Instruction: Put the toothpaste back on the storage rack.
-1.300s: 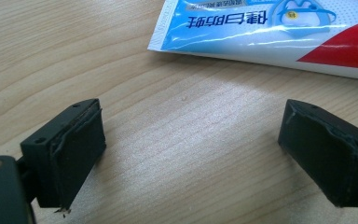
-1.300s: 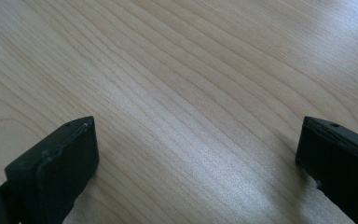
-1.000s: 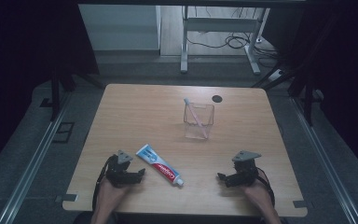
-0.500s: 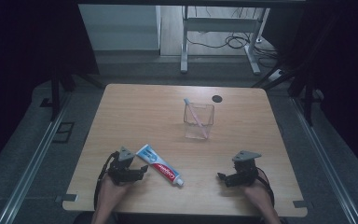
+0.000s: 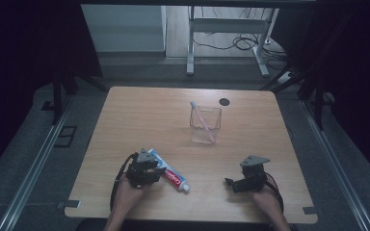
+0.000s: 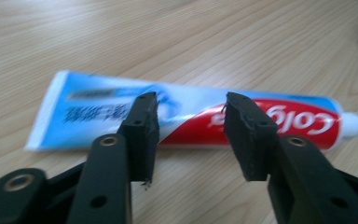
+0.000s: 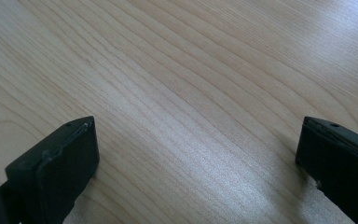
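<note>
Toothpaste tube (image 6: 200, 119): flat on counter (image 5: 173, 120), lower left of high view.
Left gripper (image 6: 191, 135): fingers (image 6: 142, 126) just closing, narrowed astride tube; contact cannot be told.
Right gripper (image 7: 196, 154): fingers wide, over bare counter.

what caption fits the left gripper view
Left claw poised with jaws apart over a toothpaste tube lying on the wooden table.

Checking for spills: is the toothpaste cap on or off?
On: the white cap sits on the tube lying flat.
</note>
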`<action>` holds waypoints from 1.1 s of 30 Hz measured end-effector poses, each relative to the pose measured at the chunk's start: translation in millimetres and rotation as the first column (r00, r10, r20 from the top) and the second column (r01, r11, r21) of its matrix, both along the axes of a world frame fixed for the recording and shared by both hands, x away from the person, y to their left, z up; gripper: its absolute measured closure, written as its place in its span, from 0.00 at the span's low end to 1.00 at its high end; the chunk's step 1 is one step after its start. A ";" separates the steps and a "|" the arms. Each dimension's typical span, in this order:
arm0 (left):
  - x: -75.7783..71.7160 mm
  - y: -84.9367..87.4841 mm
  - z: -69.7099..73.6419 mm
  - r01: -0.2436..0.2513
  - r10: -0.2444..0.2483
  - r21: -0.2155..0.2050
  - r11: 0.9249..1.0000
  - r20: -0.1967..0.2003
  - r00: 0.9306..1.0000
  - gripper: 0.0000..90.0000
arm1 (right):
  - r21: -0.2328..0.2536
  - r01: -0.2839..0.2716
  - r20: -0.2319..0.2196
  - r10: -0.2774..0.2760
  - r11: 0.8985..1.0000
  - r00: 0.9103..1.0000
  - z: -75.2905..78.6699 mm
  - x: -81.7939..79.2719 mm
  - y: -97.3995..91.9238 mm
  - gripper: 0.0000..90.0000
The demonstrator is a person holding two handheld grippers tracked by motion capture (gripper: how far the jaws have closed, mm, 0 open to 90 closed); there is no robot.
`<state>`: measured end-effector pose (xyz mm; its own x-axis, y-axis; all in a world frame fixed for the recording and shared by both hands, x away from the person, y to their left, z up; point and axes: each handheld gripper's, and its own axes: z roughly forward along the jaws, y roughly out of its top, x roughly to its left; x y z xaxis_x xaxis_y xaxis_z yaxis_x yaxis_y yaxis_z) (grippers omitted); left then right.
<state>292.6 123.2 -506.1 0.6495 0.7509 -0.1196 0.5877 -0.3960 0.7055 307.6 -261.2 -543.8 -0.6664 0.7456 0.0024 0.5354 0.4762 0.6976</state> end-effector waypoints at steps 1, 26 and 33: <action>1.0 -3.9 0.6 0.012 -0.012 -0.001 1.000 0.000 1.000 0.69 | 0.000 0.000 0.000 0.000 1.000 1.000 0.0 0.0 0.0 0.00; 3.5 -57.9 -5.0 0.149 -0.144 0.072 0.986 -0.070 0.987 0.91 | -0.002 -0.002 0.000 0.002 1.000 1.000 0.0 0.0 -0.2 0.00; -4.0 -55.3 -5.1 0.160 -0.152 0.089 0.983 -0.089 0.984 0.91 | -0.002 -0.002 0.001 0.002 1.000 1.000 -0.1 0.0 -0.2 0.00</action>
